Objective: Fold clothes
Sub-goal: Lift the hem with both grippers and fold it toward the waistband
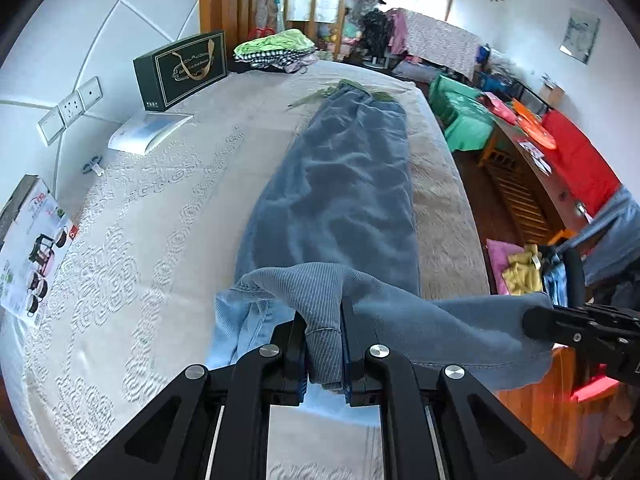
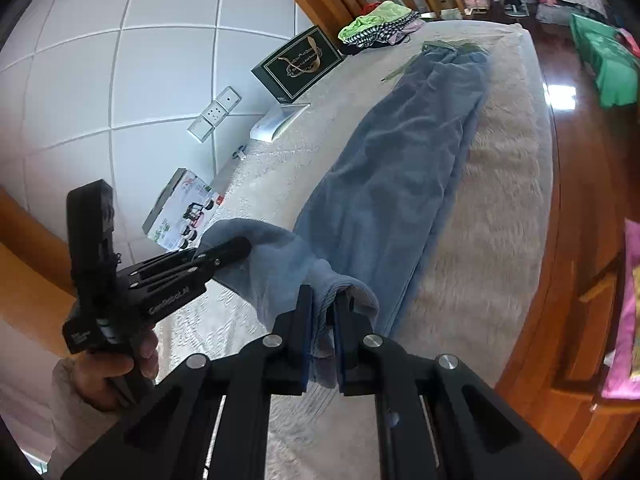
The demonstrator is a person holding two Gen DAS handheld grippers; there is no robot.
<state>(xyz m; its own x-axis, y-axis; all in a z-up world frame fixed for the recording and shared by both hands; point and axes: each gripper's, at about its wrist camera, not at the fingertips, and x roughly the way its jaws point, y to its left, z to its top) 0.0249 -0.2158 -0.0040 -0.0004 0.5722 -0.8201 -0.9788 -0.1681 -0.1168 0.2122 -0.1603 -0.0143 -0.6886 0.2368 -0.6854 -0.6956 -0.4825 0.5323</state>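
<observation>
A pair of blue-grey trousers (image 1: 344, 184) lies lengthwise on the bed, legs folded together, waistband at the far end; they also show in the right wrist view (image 2: 400, 168). My left gripper (image 1: 325, 320) is shut on the near hem of the trousers, lifted above the bed. My right gripper (image 2: 323, 312) is shut on the same hem a little to the right, and it also shows in the left wrist view (image 1: 536, 322). The left gripper shows in the right wrist view (image 2: 240, 246), pinching cloth. The hem edge hangs between the two grippers.
The bed (image 1: 160, 216) has a cream patterned cover. Along the tiled wall lie a dark green gift box (image 1: 180, 70), a white flat box (image 1: 148, 130) and a printed carton (image 1: 32, 248). A pile of clothes (image 1: 276, 50) sits at the far end. Wooden floor (image 2: 560, 80) lies right.
</observation>
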